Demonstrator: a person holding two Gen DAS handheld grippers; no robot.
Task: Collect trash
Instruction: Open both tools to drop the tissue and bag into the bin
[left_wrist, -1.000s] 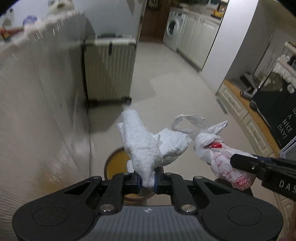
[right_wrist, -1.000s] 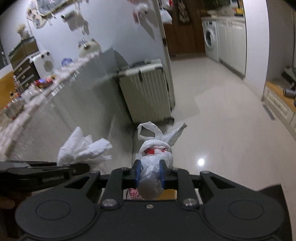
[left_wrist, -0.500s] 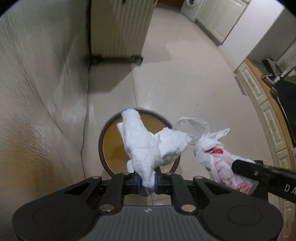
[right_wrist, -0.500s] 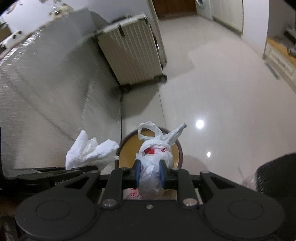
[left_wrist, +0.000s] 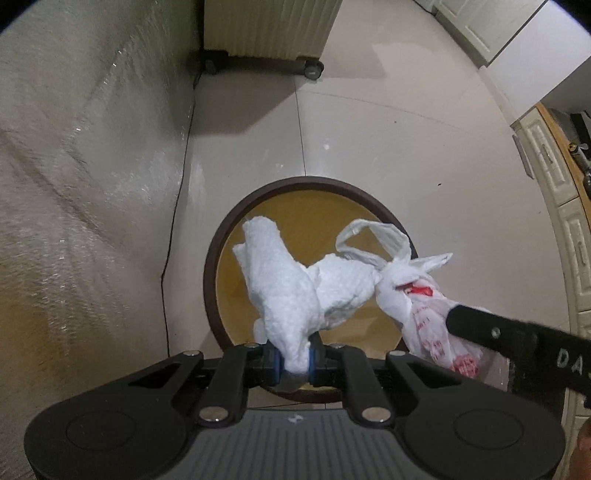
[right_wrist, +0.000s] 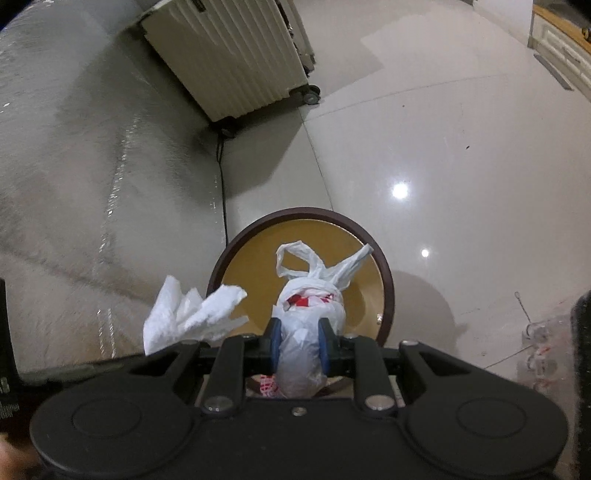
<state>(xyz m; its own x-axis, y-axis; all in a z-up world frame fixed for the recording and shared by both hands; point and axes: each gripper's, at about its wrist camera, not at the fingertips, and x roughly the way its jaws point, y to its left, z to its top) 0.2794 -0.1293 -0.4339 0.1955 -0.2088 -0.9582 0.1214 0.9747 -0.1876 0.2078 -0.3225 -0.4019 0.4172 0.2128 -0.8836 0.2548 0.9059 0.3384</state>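
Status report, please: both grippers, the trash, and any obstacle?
Left gripper shut on paper towel. Right gripper shut on knotted plastic bag. Both above open bin. Nothing between.

Crumpled paper towel: white, soft, embossed, matt. Knotted bag: thin white plastic film, wrinkled, slight sheen, red print. Bin: dark brown rim, smooth; inside ochre, smooth, faint gloss. Floor: pale tile, polished, glossy, mirrors lamp spots. Suitcase: cream hard shell, ribbed, satin. Hanging cover at left: pale sheet, fine ribbed texture, glittery sheen. Left claw and right claw: matt black plastic, blue pads, shiny metal screws.
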